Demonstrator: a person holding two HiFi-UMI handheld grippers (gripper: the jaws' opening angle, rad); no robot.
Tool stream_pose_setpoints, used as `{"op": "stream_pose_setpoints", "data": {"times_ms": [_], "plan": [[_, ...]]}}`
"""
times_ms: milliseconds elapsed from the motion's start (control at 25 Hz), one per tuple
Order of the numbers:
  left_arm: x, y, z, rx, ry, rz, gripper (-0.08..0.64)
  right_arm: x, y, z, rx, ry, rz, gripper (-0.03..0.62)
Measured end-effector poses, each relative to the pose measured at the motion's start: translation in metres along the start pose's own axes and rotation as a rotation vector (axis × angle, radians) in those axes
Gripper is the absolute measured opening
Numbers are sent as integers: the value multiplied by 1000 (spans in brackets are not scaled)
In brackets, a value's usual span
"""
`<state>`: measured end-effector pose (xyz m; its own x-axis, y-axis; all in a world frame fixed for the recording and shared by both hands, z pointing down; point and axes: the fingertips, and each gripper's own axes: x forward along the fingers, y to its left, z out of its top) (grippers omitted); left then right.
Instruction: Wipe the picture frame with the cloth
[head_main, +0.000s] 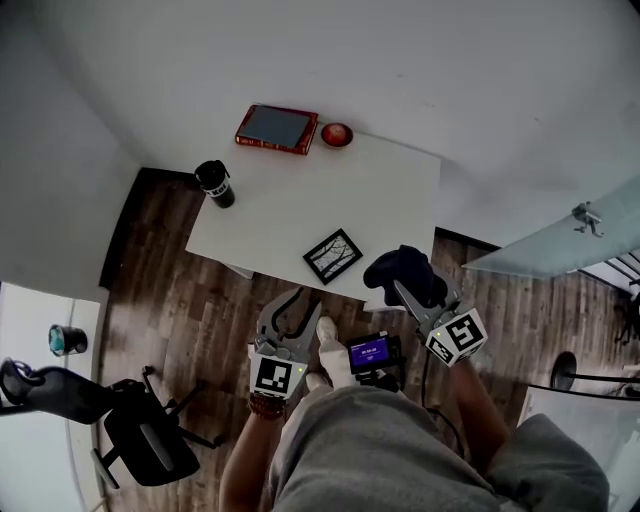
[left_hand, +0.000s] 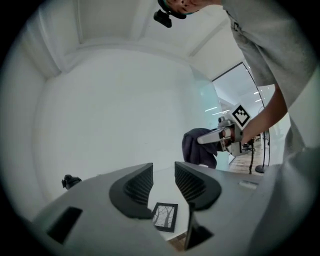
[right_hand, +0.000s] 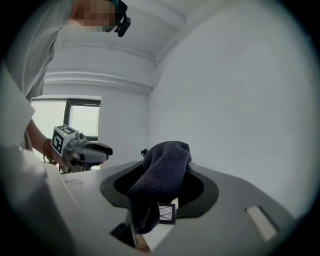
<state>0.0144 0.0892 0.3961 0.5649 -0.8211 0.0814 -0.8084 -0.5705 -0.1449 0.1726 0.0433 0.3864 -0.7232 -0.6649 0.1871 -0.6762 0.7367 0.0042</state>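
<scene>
Picture frame (head_main: 333, 256) flat on white table (head_main: 300, 195), nr front edge, skewed. Long axis lower-left to upper-right in head view. Bare tabletop behind & left of it; mug (head_main: 215, 183) & bowl (head_main: 337, 134) well apart, far side. L gripper (head_main: 290, 305) narrowly parted, empty, short of table edge. R gripper (head_main: 405, 292) clamped on dark cloth (head_main: 400, 268), near frame's right.

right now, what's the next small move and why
Probably bring the right gripper, shut on the dark cloth, down and across onto the picture frame. The frame lies flat and untouched near the front edge of the table, the cloth is off to its right, and the left gripper is empty.
</scene>
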Motion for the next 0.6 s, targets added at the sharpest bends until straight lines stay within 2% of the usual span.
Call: {"op": "stream_pose_setpoints", "data": {"times_ms": [120,240,400,600], "plan": [[23,8,-21,44,75,-71,155,22,-26,-12,-6,31,6,190],[46,13,-46,34,138,-125,197,41,-49,-26,-12,69,32,190],[67,15,-86,24,228,-191,251,69,-67,-46,-46,121,116,191],[80,18,-128,69,325,-269,318,103,-76,-70,-91,183,209,192]]}}
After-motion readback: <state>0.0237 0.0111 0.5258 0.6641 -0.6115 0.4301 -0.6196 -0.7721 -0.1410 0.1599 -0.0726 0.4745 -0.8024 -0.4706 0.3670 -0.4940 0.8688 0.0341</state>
